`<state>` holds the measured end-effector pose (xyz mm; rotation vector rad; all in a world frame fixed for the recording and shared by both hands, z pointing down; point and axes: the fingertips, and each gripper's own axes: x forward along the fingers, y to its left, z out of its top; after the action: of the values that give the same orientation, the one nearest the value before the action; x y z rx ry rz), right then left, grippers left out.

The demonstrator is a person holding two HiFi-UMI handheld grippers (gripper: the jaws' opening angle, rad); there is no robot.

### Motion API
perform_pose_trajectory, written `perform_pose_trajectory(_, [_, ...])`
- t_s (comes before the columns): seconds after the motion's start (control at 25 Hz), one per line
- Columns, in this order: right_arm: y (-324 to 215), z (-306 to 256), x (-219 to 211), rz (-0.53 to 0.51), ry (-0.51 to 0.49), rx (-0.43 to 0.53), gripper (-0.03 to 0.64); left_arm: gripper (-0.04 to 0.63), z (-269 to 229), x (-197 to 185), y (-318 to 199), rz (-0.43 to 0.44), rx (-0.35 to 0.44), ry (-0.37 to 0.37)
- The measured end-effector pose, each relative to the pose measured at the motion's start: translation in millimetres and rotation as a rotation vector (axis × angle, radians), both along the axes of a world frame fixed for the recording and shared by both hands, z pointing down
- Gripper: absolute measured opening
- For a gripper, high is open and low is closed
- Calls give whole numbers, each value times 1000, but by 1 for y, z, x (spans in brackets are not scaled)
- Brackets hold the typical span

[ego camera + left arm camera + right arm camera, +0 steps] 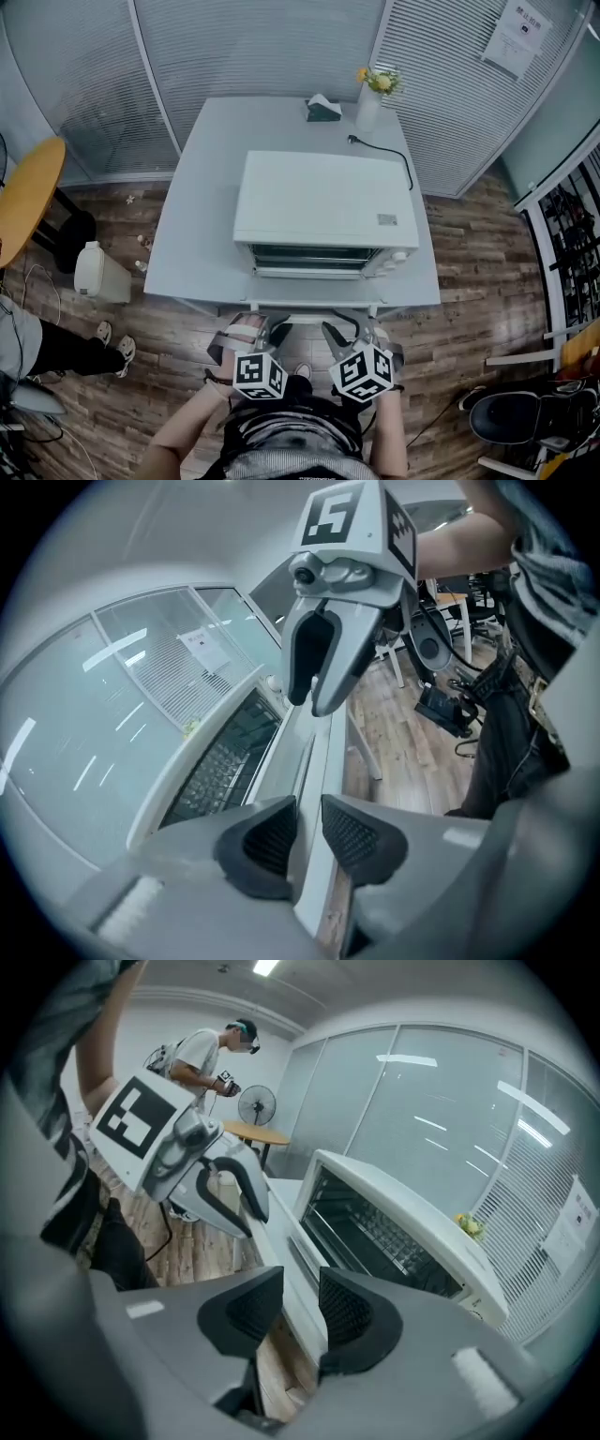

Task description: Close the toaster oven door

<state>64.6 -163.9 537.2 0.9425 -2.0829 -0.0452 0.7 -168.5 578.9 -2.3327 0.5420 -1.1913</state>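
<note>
The toaster oven (323,202) stood on the desk (197,244), and its door (319,752) lay folded down flat in front of it. To close it well, I judged that I had to lift the front edge of the door on both sides together and evenly. I should then follow the arc around the hinge up to the face of the toaster oven, without twisting. My left gripper (307,822) was at the left part of this edge. Its jaws were nearly together and seemed to press on the edge. My right gripper (300,1288), at the right part, had its jaws wider apart, with the edge between them but not squeezed.
</note>
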Motion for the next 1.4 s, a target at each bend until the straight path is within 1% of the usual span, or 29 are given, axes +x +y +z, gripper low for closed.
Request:
perform_pose_trajectory(0.16, [1,17,5,-22,126,-33,121,97,-6,1,-5,4,-6,13])
perform_pose_trajectory(0.28, [-5,25,8,-29,215,-25,114,97,-9,1,-9,6,-12,19])
perform_pose_trajectory(0.32, [-7,26,9,-32,237,-17,114,97,-10,1,-10,6,-15,22])
perform_pose_trajectory(0.4, [-11,23,9,-29,252,0,114,98,-14,1,-14,5,-12,30])
perform_pose_trajectory(0.68, [-35,5,12,4,179,57,120,104,-31,4,-38,-25,17,73])
perform_pose_trajectory(1.04, [-71,-12,17,14,94,111,133,112,-48,8,-73,-57,49,118])
perform_pose_trajectory(1.24, [-90,-19,20,13,63,137,138,117,-55,11,-92,-75,66,139])
perform_pose_trajectory(1.4, [-101,-24,20,13,40,150,141,120,-59,11,-103,-88,64,151])
